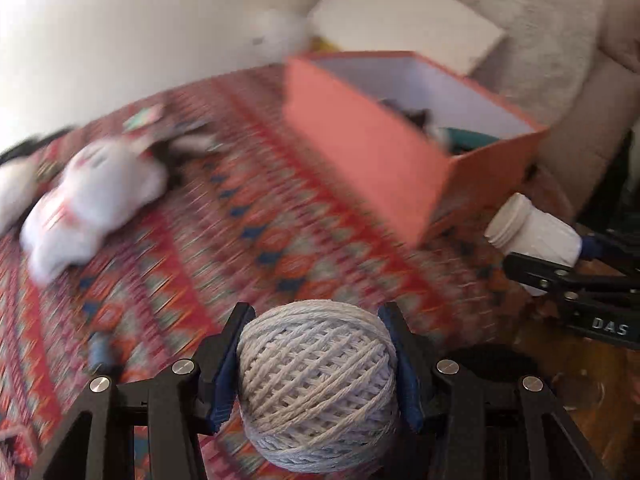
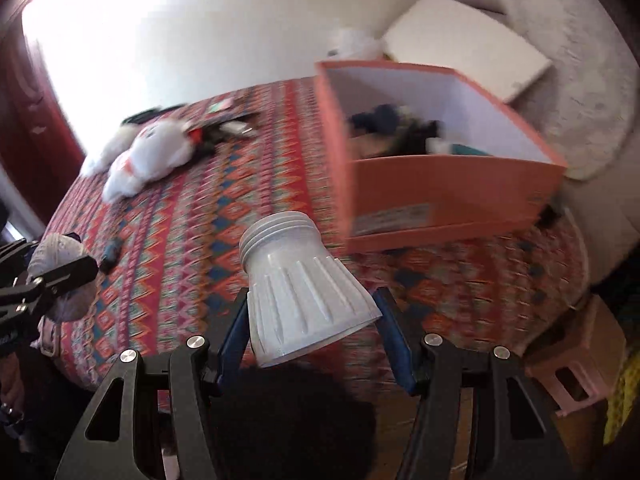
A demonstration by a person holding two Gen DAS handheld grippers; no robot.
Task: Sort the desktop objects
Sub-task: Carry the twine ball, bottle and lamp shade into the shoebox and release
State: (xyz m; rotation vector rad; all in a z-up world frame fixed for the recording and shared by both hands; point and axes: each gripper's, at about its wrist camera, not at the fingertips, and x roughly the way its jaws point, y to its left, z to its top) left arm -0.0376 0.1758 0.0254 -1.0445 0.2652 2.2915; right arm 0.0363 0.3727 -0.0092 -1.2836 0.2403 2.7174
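My left gripper (image 1: 316, 312) is shut on a ball of pale twine (image 1: 318, 384), held above the patterned red tablecloth (image 1: 224, 240). My right gripper (image 2: 312, 300) is shut on a white ribbed plastic piece with a threaded neck (image 2: 304, 296), also off the table; this piece (image 1: 532, 236) shows at the right of the left wrist view too. An open orange box (image 2: 440, 192) with dark items inside stands ahead at the right, beyond both grippers. In the right wrist view the twine ball (image 2: 56, 256) sits at the far left.
A white plush toy (image 1: 100, 196) lies at the left of the table with dark small items (image 2: 224, 128) behind it. A small dark blue object (image 1: 100, 352) lies on the cloth. A white box lid (image 2: 468, 44) leans behind the orange box. A pink stool (image 2: 580, 364) stands right.
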